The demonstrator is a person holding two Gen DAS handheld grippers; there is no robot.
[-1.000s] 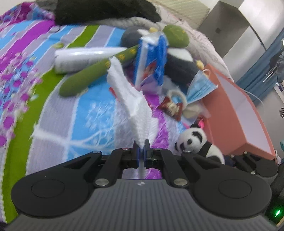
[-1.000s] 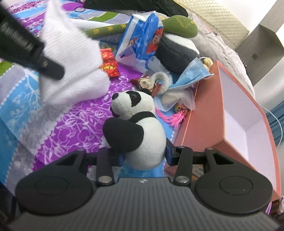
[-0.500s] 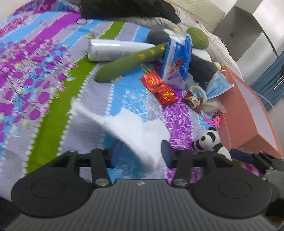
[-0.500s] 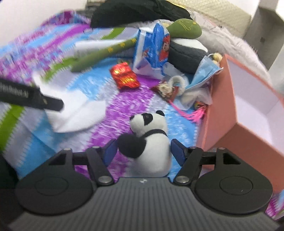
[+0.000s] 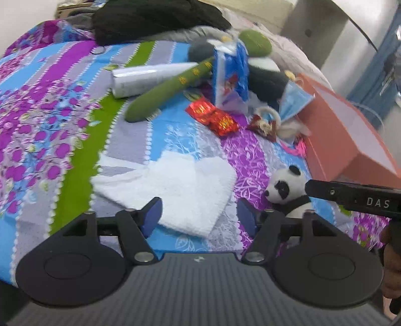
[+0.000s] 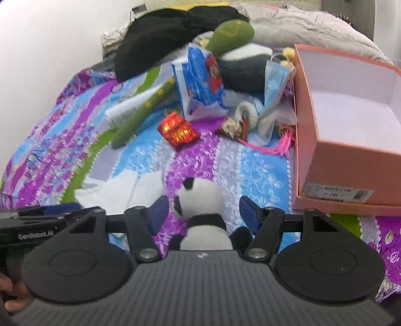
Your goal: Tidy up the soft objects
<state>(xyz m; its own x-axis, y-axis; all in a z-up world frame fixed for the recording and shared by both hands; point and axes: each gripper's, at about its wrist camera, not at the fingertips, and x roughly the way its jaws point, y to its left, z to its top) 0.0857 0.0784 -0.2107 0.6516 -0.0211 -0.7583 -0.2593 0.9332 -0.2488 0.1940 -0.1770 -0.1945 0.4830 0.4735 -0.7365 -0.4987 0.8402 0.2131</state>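
Observation:
A white towel point(image 5: 180, 185) lies flat on the patterned bedspread, just ahead of my left gripper point(image 5: 199, 213), which is open and empty above its near edge. The towel also shows in the right wrist view point(image 6: 120, 190). A small plush panda point(image 6: 200, 208) sits upright on the bed between the fingers of my right gripper point(image 6: 204, 212), which is open; the pads stand clear of it. The panda point(image 5: 288, 188) shows at the right in the left wrist view. A long green plush point(image 5: 170, 90) and a grey plush point(image 6: 243, 67) lie in the pile behind.
An open pink box point(image 6: 310, 120) stands at the right, its inside white and bare. A blue tissue pack point(image 5: 230, 77), red foil packets point(image 6: 178, 130), a blue face mask point(image 6: 275, 80), a white tube point(image 5: 150, 77) and dark clothing point(image 5: 155, 17) lie further back.
My left gripper opened and let go of the towel, which dropped flat onto the bed. My right gripper opened off the panda, which now sits on the bed.

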